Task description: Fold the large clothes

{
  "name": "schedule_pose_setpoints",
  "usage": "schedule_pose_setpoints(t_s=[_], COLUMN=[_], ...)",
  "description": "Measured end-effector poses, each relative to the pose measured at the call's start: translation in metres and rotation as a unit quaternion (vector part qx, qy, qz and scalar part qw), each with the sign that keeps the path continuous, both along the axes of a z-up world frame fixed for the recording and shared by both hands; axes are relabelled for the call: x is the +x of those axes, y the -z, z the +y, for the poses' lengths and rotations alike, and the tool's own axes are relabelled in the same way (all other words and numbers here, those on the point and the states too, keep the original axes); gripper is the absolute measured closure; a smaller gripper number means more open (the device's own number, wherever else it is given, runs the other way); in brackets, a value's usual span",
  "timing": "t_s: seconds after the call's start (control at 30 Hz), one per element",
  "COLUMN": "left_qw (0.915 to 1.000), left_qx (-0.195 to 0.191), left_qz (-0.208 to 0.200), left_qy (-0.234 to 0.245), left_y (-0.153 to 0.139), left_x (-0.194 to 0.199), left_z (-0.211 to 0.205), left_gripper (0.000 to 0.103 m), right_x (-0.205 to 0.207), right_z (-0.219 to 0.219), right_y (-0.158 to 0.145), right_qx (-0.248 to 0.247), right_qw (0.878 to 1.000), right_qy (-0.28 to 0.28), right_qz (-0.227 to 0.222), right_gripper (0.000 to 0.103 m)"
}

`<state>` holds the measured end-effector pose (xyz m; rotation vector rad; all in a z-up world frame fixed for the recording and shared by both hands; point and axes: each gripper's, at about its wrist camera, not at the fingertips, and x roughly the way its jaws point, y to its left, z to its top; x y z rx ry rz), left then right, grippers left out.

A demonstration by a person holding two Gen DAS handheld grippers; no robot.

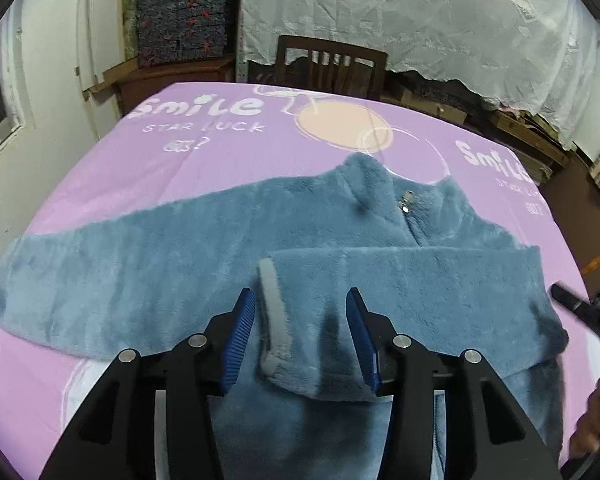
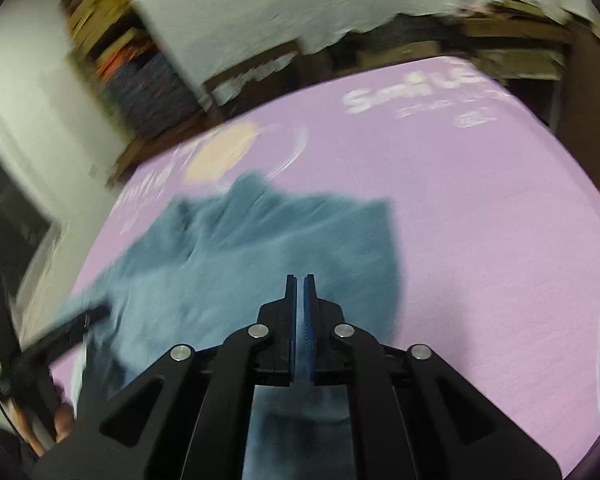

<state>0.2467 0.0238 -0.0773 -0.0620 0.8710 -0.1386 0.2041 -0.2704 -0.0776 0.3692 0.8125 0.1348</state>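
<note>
**Blue fleece, one sleeve folded, one to go**

Fleece in a dusty blue fills the lower half of the left wrist view: a zip-neck jacket (image 1: 228, 248) lies flat on the desk, which is covered by a lilac printed cloth (image 1: 220, 160). Its collar points toward the top of the frame, near the dark wooden chair (image 1: 332, 64) behind the desk. One sleeve (image 1: 400, 280) is folded across the chest, its grey cuff (image 1: 272, 316) lying low at the centre of the frame. The other sleeve (image 1: 60, 280) is spread out toward the left edge.

The left hand-held gripper (image 1: 302, 336) hovers over the folded cuff with its blue pads apart on either side of it, not pressing the fabric, so the sleeve looks released. In the blurred right wrist view, the right hand-held gripper (image 2: 300, 316) has its jaws together above the jacket; I cannot see any cloth pinched between them.

By my reading, the first sleeve fold is just finished. The next move calls for taking the outstretched sleeve near its cuff and carrying it across the chest, keeping the first fold undisturbed.
</note>
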Motion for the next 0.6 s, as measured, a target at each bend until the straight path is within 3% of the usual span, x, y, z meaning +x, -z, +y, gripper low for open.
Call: schedule_pose_setpoints(t_s=[0.1,0.17,0.2,0.3,0.37,0.47,0.6], left_qw=[0.9996,0.9988,0.9991,0.9991,0.9992,0.9994,0.9986], left_qx=[0.011,0.019,0.020,0.004,-0.012,-0.023,-0.014], left_qz=[0.023,0.044,0.036,0.041,0.038,0.024,0.050], left_qy=[0.008,0.011,0.010,0.011,0.009,-0.009,-0.011], left_y=[0.014,0.026,0.025,0.021,0.017,0.009,0.024], left_x=[0.002,0.006,0.005,0.005,0.004,0.005,0.014], left_z=[-0.006,-0.008,-0.008,-0.004,0.003,0.017,0.018], left_gripper=[0.050,0.047,0.047,0.047,0.047,0.047,0.047], right_x=[0.000,-0.004,-0.004,-0.006,-0.005,-0.005,0.020], right_z=[0.008,-0.006,-0.013,-0.016,-0.013,-0.011,0.007], right_y=[0.023,0.032,0.032,0.031,0.026,0.005,-0.009], right_qx=[-0.030,-0.004,0.012,0.007,-0.002,0.000,-0.026], right_qw=[0.998,0.999,0.998,0.998,0.998,0.999,0.999], right_qy=[-0.010,-0.010,-0.005,-0.001,0.006,0.037,0.030], right_qz=[0.049,0.051,0.057,0.055,0.060,0.029,0.015], right_gripper=[0.103,0.103,0.103,0.103,0.103,0.098,0.098])
